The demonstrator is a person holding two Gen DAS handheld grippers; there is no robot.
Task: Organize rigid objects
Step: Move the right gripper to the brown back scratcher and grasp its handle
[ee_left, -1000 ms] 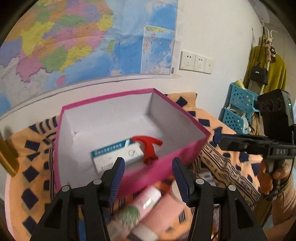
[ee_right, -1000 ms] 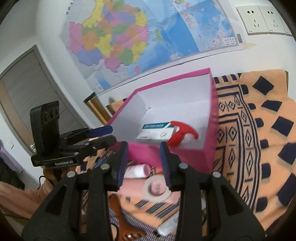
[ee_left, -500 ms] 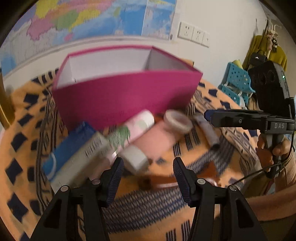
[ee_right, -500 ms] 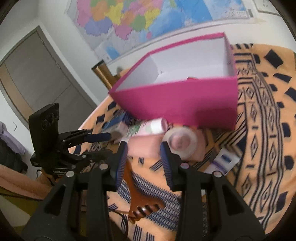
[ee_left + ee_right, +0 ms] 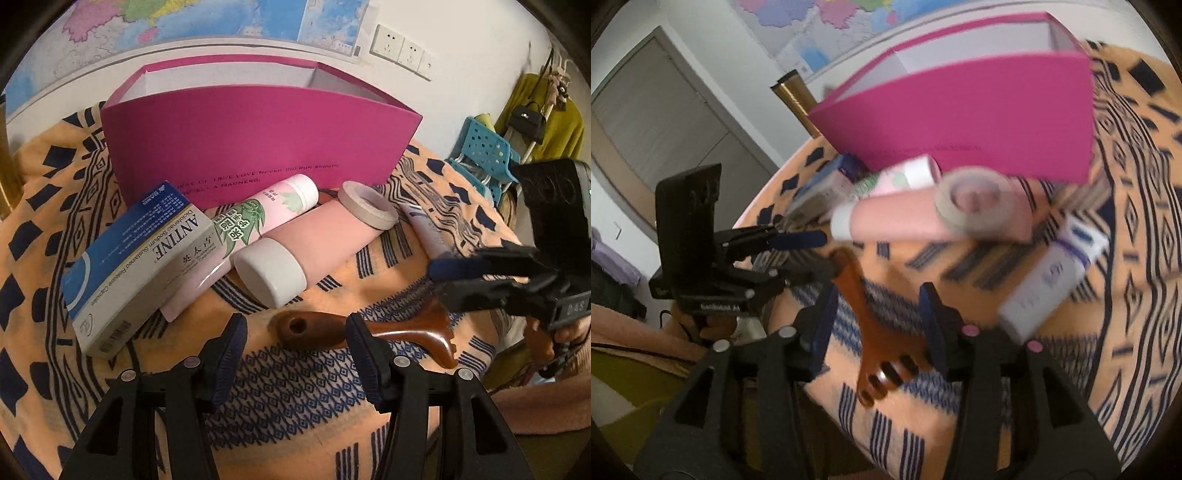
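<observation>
**Both tools down over the clutter, nothing picked up**

Biggest thing here is the worktop (image 5: 436, 206), covered in an orange cloth with dark blue patterns. Sitting on it toward the wall is the magenta box (image 5: 258, 147), open at the top, white inside. From down here you can't see into it.

Everything else is lined up in front of the box. On the left, a blue and white medicine carton (image 5: 136, 266) lying tilted, its near end pointing at the camera. Next to it a pale pink tube with green leaf print (image 5: 258, 218), leaning against the carton and touching the box's front wall with its cap end. Beside that, a bigger plain pink tube (image 5: 317, 236) with a white cap facing us. A roll of beige tape (image 5: 367, 205) rests on the far end of that tube. Further right, a small white and lilac tube (image 5: 1045, 291) lies flat on the cloth.

Nearest the edge lies a brown wooden comb (image 5: 369, 328), handle to the left, teeth to the right.

The left tool (image 5: 295, 332) hovers partly open over the comb's handle end, pads not touching it. The right tool (image 5: 877, 317) has just been opening; its jaws straddle the comb's toothed end, with gaps on both sides, so no grip. That view is blurry.
</observation>
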